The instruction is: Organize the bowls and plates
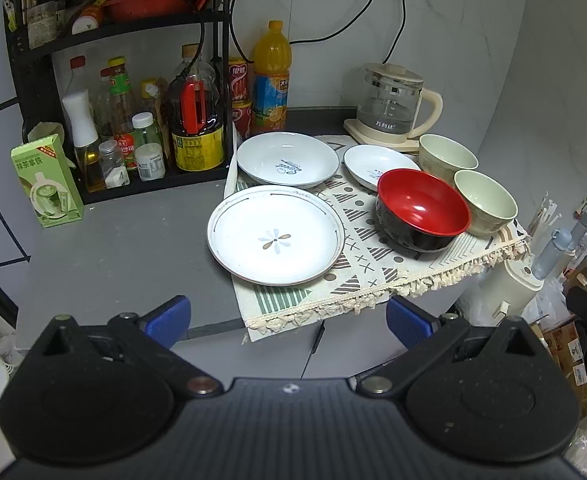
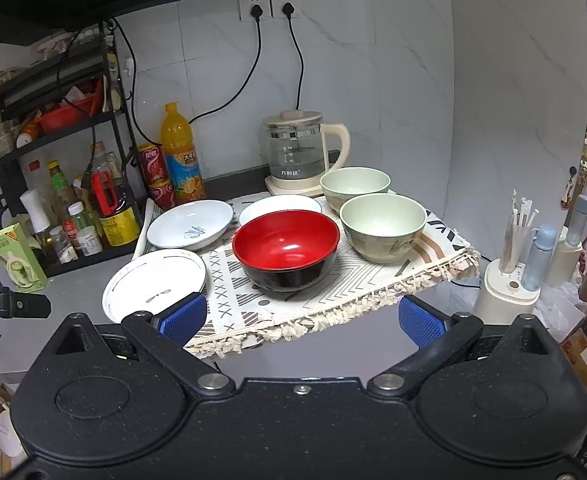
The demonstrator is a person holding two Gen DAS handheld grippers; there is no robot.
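On a patterned cloth (image 1: 373, 268) (image 2: 333, 292) sit a flat white plate with a flower mark (image 1: 276, 235) (image 2: 155, 282), a deep white plate with blue script (image 1: 287, 159) (image 2: 190, 224), a second white dish (image 1: 373, 164) (image 2: 279, 204) partly hidden behind a red-and-black bowl (image 1: 422, 208) (image 2: 286, 247), and two pale green bowls (image 1: 485, 202) (image 1: 446, 157) (image 2: 382, 226) (image 2: 354, 186). My left gripper (image 1: 289, 322) is open and empty, short of the counter's front edge. My right gripper (image 2: 302, 322) is open and empty, in front of the cloth's fringe.
A black rack with bottles and jars (image 1: 141, 128) (image 2: 65, 200) stands at the left. An orange drink bottle (image 1: 271, 76) (image 2: 181, 152), red cans (image 2: 155, 176) and a glass kettle (image 1: 393, 100) (image 2: 299, 152) line the back wall. A green carton (image 1: 47, 180) stands left.
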